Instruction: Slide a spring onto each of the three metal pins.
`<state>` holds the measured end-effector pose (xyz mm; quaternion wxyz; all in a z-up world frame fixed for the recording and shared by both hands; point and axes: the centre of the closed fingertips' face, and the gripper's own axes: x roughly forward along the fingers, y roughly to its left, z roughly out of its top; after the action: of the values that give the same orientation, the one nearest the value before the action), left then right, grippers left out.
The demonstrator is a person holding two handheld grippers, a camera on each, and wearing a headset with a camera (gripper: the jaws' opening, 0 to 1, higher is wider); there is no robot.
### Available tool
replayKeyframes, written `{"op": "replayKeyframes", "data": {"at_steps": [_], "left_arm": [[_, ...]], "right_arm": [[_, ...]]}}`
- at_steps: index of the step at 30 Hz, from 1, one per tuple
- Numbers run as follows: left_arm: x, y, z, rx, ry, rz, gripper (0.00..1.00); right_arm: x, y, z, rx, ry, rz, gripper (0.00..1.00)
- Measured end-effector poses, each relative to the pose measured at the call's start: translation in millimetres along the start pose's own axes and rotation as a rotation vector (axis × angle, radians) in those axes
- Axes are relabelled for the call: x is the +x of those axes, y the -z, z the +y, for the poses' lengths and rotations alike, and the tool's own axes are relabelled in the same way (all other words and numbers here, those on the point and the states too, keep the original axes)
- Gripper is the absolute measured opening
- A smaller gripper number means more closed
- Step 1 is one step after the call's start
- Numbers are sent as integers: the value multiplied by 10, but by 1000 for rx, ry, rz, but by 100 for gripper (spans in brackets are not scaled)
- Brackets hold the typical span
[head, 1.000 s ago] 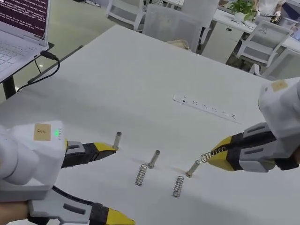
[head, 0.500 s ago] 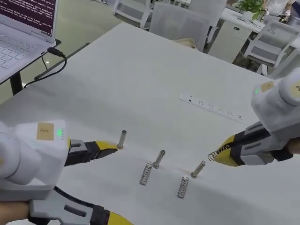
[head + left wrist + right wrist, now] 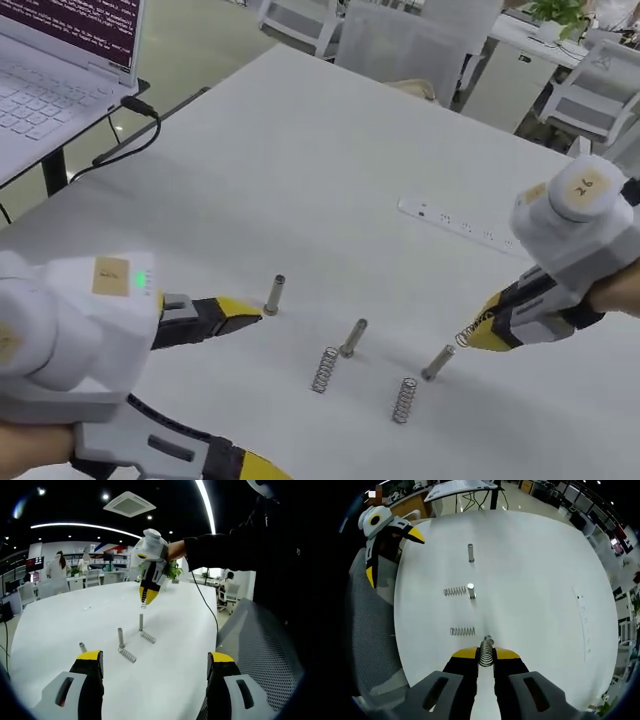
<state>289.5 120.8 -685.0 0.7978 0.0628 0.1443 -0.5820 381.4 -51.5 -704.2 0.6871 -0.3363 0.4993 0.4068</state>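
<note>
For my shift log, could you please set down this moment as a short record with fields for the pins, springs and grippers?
Surface: white table
Pins: three short silver metal pins standing bare: left pin, middle pin, right pin
Loose springs: two small coiled wire springs lying flat, one by the middle pin, one by the right pin
Right gripper: shut on a third spring, its end just above the right pin, not on it
Left gripper: open, empty, beside the left pin
</note>
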Motion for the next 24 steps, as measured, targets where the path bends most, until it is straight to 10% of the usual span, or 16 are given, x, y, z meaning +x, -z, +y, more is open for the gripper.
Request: {"op": "replayKeyframes", "data": {"at_steps": [24], "left_arm": [[-6,53,15,-4,-4,9,80]], "right_arm": [[190,62,-62,4,-35,43,8]]}}
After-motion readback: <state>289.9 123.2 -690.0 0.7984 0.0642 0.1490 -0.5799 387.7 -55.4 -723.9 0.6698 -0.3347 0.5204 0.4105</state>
